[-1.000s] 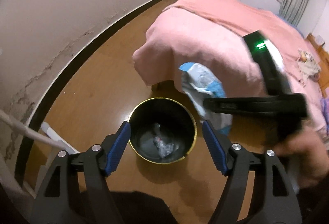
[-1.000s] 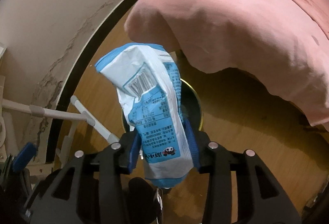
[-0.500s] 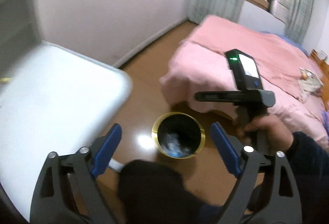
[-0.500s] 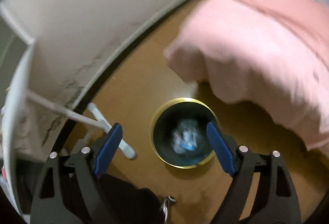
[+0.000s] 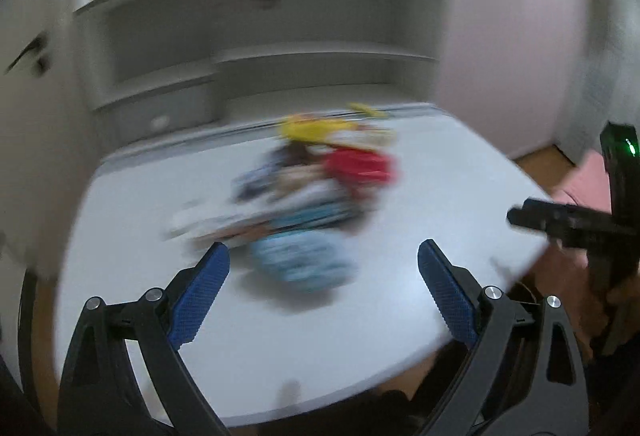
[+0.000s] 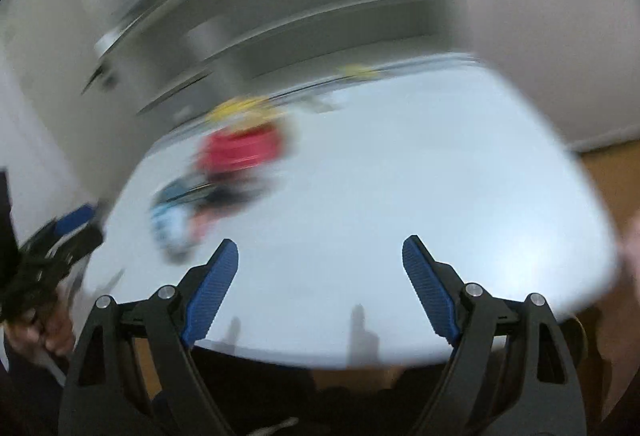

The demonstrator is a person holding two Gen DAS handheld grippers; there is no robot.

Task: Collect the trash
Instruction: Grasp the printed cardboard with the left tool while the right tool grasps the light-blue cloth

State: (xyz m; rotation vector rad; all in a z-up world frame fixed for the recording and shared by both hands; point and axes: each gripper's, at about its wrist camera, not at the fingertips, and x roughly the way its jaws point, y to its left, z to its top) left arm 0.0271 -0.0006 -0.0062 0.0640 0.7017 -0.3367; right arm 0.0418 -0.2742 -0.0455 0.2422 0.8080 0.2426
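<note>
From the left wrist, the left gripper (image 5: 322,264) has its jaws spread wide with nothing between them, having just opened further. A blurred pile of wrappers (image 5: 308,196) lies on the white tabletop (image 5: 440,196), just beyond the jaw tips.

From the right wrist, the right gripper (image 6: 320,260) also gapes empty after opening; the pile of wrappers (image 6: 224,180) sits ahead and left of its jaws on the tabletop (image 6: 440,176).

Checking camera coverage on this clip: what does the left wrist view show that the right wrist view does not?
Only the left wrist view shows a green light on the right gripper and a pink patch beyond the table. Only the right wrist view shows the left gripper from outside, at its left edge. Both show the white table, a blurred pile of wrappers, grey shelving and open, empty jaws.
</note>
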